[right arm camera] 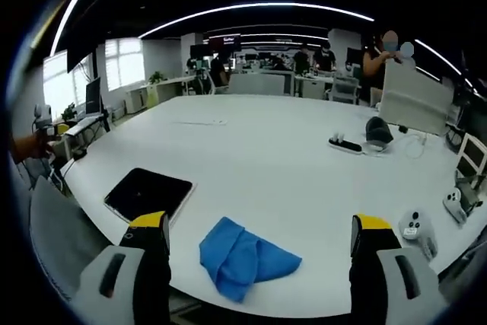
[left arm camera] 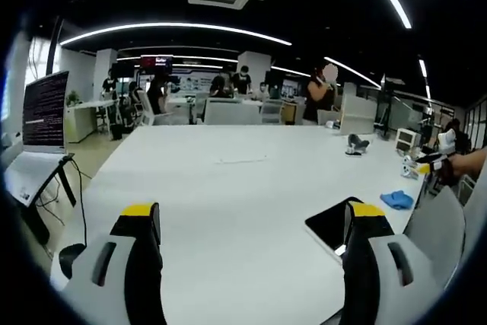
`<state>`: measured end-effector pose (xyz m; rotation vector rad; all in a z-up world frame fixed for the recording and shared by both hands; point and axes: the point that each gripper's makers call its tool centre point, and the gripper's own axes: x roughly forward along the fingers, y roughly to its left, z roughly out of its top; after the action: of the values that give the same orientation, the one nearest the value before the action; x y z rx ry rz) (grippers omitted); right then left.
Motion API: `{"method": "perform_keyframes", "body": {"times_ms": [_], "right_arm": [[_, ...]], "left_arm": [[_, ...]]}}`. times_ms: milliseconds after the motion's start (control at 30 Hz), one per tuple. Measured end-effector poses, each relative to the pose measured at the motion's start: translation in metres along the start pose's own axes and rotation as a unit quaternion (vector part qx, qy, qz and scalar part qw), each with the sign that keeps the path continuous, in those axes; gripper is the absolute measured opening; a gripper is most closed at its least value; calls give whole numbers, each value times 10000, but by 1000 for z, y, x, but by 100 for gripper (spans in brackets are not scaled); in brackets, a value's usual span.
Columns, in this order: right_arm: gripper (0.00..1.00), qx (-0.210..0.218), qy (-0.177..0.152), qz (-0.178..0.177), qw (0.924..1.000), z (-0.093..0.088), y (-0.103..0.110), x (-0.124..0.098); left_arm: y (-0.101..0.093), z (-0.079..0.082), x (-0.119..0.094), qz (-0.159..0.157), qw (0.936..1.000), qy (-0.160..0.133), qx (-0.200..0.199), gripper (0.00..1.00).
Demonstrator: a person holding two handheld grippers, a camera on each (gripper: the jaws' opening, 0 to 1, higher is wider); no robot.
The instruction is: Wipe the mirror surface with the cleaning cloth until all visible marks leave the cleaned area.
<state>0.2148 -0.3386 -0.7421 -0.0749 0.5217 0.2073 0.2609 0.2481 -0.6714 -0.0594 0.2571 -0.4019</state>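
Observation:
A dark rectangular mirror (right arm camera: 148, 193) lies flat on the white table (right arm camera: 266, 150), left of a crumpled blue cleaning cloth (right arm camera: 243, 256). In the right gripper view my right gripper (right arm camera: 259, 227) is open, its yellow-tipped jaws wide apart above the cloth, touching nothing. In the left gripper view the mirror (left arm camera: 331, 224) lies beside the right jaw, partly hidden by it, and the cloth (left arm camera: 396, 200) lies beyond it near the table's edge. My left gripper (left arm camera: 251, 215) is open and holds nothing. The other gripper (left arm camera: 434, 159) shows at far right in a person's hand.
A laptop (left arm camera: 42, 123) stands on a stand at the left. A black power strip (right arm camera: 346, 144), a dark device (right arm camera: 378, 130) and a white monitor back (right arm camera: 415, 100) are on the table's far right. A grey chair (left arm camera: 441, 237) stands by the near edge. People stand in the background.

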Motion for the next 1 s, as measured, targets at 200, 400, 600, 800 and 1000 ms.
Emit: {"method": "perform_keyframes", "body": {"times_ms": [200,400,600,800,1000], "right_arm": [[98,-7,45,23,10000,-4,2,2],[98,-7,66,65,10000,-6,7,4],[98,-53,39,83,9999,-1,10,2],[98,-72,86,79,9999,-1,10,3],[98,-70,171,168,9997,-5,21,11]], "left_arm": [[-2,1,-2,-3,10000,-11,5,99],[-7,0,-3,-30,10000,43,52,99],[-14,17,-3,-72,9999,-100,24,99],[-16,27,6,-192,9996,-207,15,99],[-19,10,10,-222,9997,-58,71,99]]}}
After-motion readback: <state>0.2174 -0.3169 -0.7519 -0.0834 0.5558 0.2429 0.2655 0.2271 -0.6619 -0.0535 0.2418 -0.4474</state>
